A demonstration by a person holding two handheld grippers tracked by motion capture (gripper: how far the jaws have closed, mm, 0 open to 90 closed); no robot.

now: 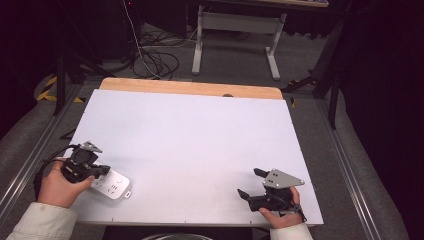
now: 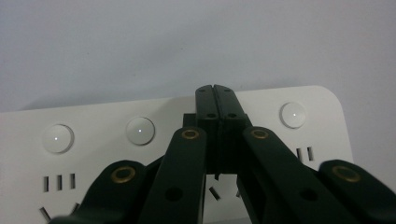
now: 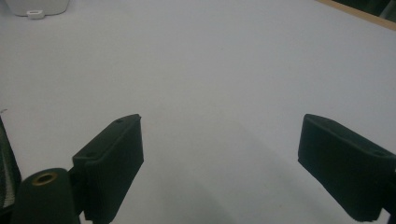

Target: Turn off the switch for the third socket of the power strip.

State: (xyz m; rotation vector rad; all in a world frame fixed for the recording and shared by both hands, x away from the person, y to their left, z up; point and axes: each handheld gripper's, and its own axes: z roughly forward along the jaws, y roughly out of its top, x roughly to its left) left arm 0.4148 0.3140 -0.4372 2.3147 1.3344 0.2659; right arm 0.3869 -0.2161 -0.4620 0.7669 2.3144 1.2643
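White sheeting covers the table (image 1: 200,145), with a bare wooden strip along its far edge and dark floor, cables and a metal frame beyond.

1. Power strip (image 1: 114,186): white, lying flat at about 8 o'clock on the table, close to the near edge. The left gripper view shows round buttons (image 2: 140,130) above rows of socket slots.

2. Left gripper (image 1: 102,171): held over the near end of the power strip. Its jaws are pressed together with nothing between them, tips poised over the strip's top face between two buttons. Contact with the surface cannot be confirmed.

3. Right gripper (image 1: 250,184): at about 4 o'clock, well apart from the strip. Its jaws stand wide apart and empty over bare table.

Hazards, as judged:
- Pressing down with closed tips on an unrestrained strip may slide or pivot it toward the near edge, since nothing braces it.
- Tips landing between buttons would miss the switch.
- The trailing gripper cable (image 1: 47,165) at 8 o'clock could snag.
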